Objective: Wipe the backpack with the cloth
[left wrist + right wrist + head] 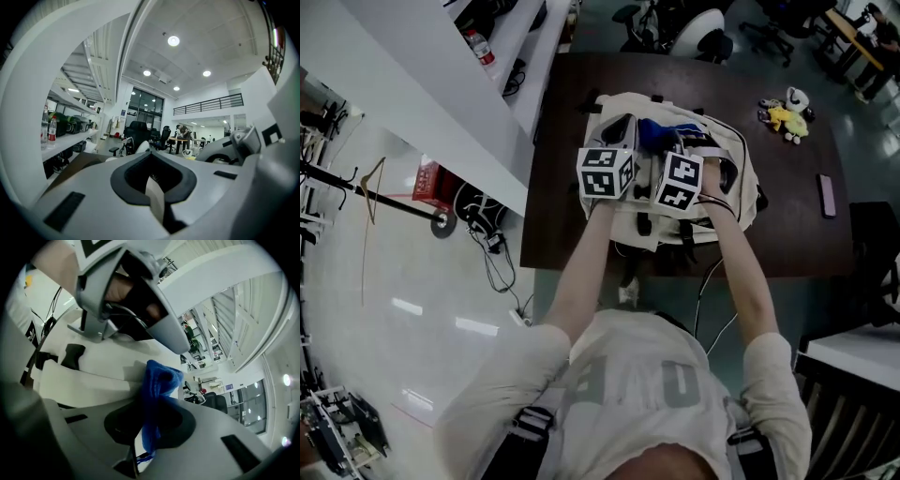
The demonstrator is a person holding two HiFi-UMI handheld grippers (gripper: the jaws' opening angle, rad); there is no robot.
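Found the cream fabric backpack [739,173] lying flat on the dark brown wooden table [797,216], right under both tools. Had the right gripper [149,427] clamped on a blue fuzzy cloth [158,383], with a bunched tuft poking out past the jaws. Spotted the bag's pale panel just beyond that tuft and to its left in the right gripper view; touching or barely clear, could not tell. Caught the left gripper [154,190] pinched together on a flat cream strap [155,201], presumably one of the bag's own, its camera staring off into the room. Placed it just left of the right one, over the bag's far half. Judged the right the wiping side: needed only a press down onto the fabric and a stroke along that panel, away from the body or back, with the left pinning the bag by its strap.
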